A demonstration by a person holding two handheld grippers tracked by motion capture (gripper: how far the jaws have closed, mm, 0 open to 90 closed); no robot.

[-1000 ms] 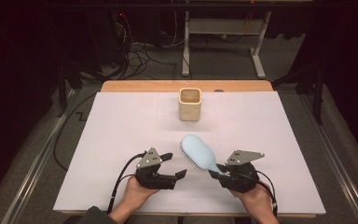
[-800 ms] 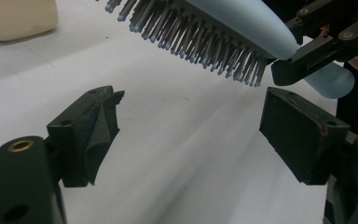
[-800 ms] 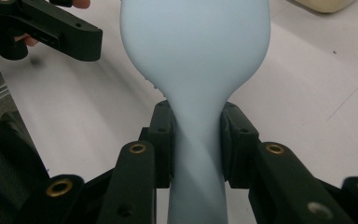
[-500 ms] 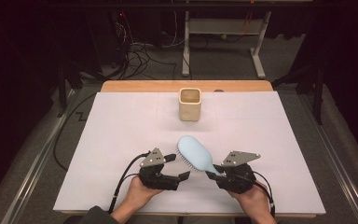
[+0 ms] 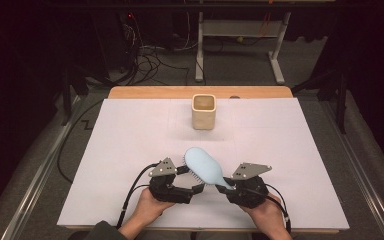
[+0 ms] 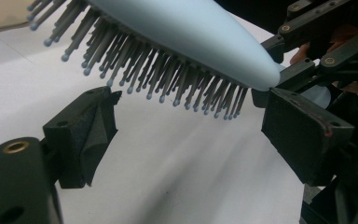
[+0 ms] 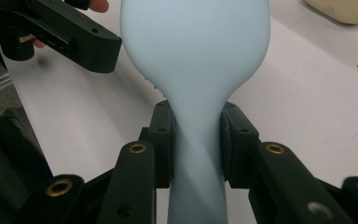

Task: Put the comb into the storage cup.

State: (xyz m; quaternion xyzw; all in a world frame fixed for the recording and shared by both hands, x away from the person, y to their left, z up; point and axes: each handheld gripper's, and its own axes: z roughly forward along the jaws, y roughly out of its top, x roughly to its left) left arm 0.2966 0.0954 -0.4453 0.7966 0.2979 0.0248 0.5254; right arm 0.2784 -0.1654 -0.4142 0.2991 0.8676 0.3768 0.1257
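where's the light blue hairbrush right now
In the high view the light blue plastic hairbrush is held off the white table cover near the front edge, its handle clamped in the right gripper, head angled toward the beige square cup.

A wooden table carries a large white sheet that covers nearly all of its top, leaving a bare wood strip along the 12 o'clock edge. One cream square cup stands upright on the sheet toward 12 o'clock, well apart from the other edges.
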